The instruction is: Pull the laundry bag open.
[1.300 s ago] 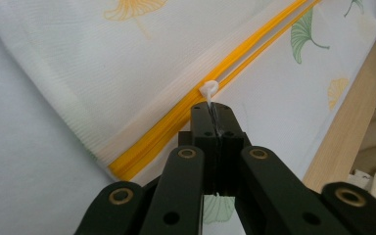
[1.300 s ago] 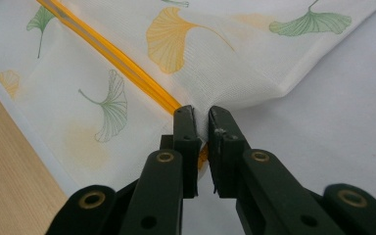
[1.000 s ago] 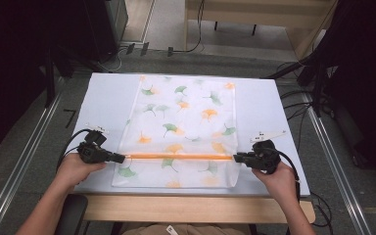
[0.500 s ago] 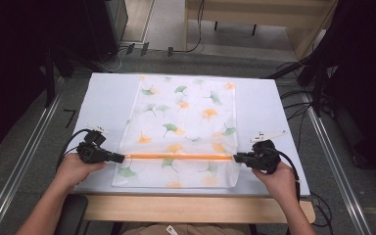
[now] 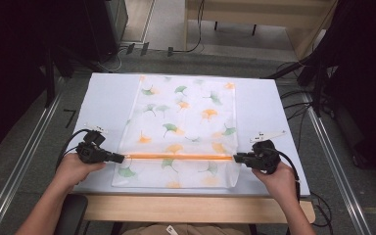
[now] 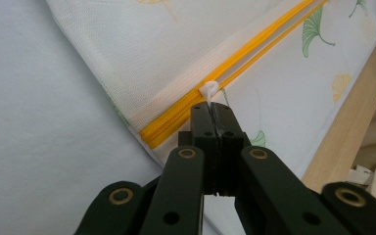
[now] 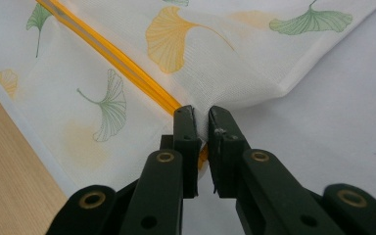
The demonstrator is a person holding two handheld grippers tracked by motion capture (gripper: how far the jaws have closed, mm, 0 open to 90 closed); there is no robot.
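Note:
A white mesh bag [image 5: 186, 127] printed with green and orange ginkgo leaves lies flat on the table, with an orange zipper [image 5: 176, 157] running across its near part. My left gripper [image 5: 120, 158] is shut on the white zipper pull [image 6: 209, 90] at the zipper's left end [image 6: 176, 122]. My right gripper [image 5: 236, 157] is shut on the bag's fabric [image 7: 203, 117] at the zipper's right end [image 7: 127, 63], where the cloth bunches up between the jaws. Both hands rest near the table's front edge.
A pale blue-white mat [image 5: 103, 103] covers the wooden table [image 5: 196, 208], whose front edge [image 6: 347, 127] lies close behind the bag. Cables [image 5: 303, 107] and dark equipment [image 5: 98, 24] stand on the floor beyond the table's far side.

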